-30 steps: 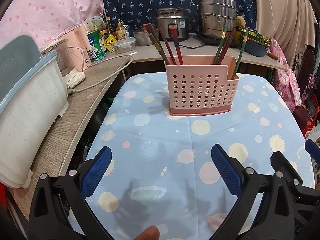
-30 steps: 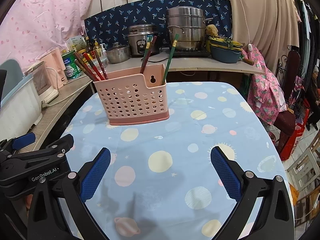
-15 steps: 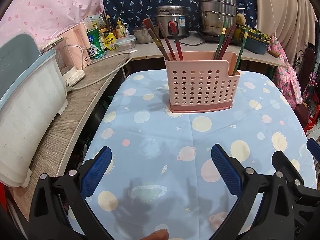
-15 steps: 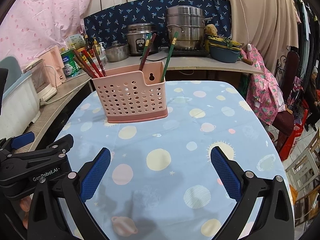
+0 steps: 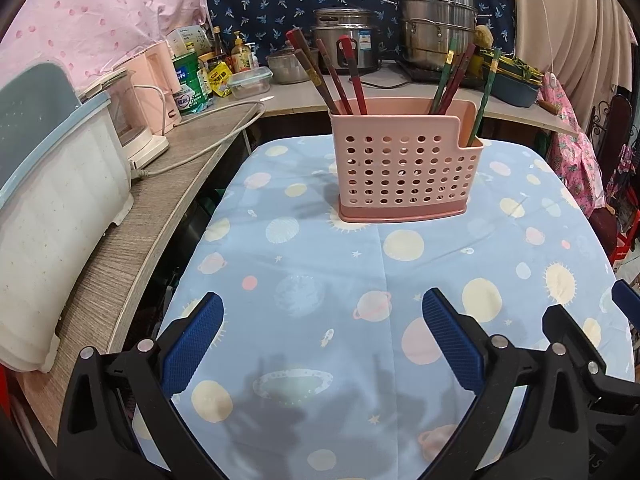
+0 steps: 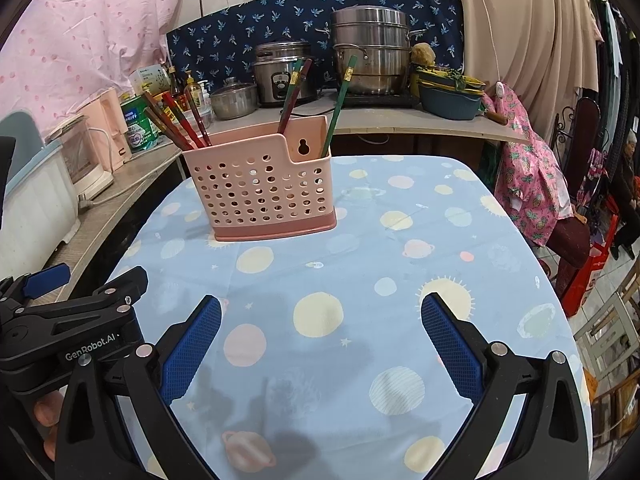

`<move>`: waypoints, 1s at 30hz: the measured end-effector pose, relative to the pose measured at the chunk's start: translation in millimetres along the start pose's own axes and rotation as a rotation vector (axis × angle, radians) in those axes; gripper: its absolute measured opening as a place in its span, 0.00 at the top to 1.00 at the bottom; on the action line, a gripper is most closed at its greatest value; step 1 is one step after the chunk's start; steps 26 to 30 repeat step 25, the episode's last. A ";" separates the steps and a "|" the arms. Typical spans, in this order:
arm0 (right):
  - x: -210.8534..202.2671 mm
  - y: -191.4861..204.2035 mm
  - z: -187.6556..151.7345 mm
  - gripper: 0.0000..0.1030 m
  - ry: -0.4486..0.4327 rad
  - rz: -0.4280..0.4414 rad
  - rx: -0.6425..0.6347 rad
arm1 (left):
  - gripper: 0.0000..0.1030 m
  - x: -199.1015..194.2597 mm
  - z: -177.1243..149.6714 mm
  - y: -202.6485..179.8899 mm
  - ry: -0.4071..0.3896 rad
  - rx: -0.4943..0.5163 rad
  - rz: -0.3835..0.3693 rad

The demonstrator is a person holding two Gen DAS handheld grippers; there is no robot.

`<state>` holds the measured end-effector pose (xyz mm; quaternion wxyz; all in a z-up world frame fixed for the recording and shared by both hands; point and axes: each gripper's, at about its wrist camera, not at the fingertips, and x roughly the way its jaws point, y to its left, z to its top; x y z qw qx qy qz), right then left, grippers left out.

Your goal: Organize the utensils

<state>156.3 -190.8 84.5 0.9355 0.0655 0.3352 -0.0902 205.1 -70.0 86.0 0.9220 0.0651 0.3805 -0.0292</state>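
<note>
**Both tongs waiting apart in front of the pink basket**

The pink basket [image 5: 406, 168] is standing upright on the blue tablecloth [image 5: 320, 280], and it is the landmark here. Inside it, red and brown chopsticks [image 5: 332, 76] are leaning toward its left end, and green and dark red chopsticks [image 5: 452, 80] are leaning at its right end. One green chopstick [image 5: 484, 96] is standing in the low notch at the right corner of the basket.

The left tongs [image 5: 322, 340] are hovering over the cloth, on the near side of the basket and well apart from it. Their blue pads [image 5: 192, 344] are standing wide apart and are holding nothing. The basket is lying straight ahead, a little to the right of the gap between the pads.

The right tongs [image 6: 320, 340] are also hovering on the near side of the basket [image 6: 264, 188], well apart from it, with fingers spread wide and nothing between them. From this side the basket is lying ahead and to the left. The left tongs [image 6: 52, 320] are showing at the left edge, near the cloth's corner.

Behind the basket, a rice cooker [image 5: 344, 44] and a steel steamer pot [image 5: 436, 36] are standing on the counter.
</note>
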 end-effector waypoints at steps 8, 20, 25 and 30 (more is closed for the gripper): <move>1.8 -0.8 0.1 0.06 0.004 -0.001 0.003 | 0.07 1.0 0.2 0.0 0.002 0.001 0.000; 3.4 -1.1 0.3 0.06 0.006 -0.004 0.002 | 0.07 5.4 1.7 -1.2 0.009 -0.005 -0.006; 8.0 -3.5 1.9 0.06 0.011 -0.008 0.001 | 0.07 6.6 3.0 -4.7 0.005 0.014 -0.009; 8.0 -3.5 1.9 0.06 0.011 -0.008 0.001 | 0.07 6.6 3.0 -4.7 0.005 0.014 -0.009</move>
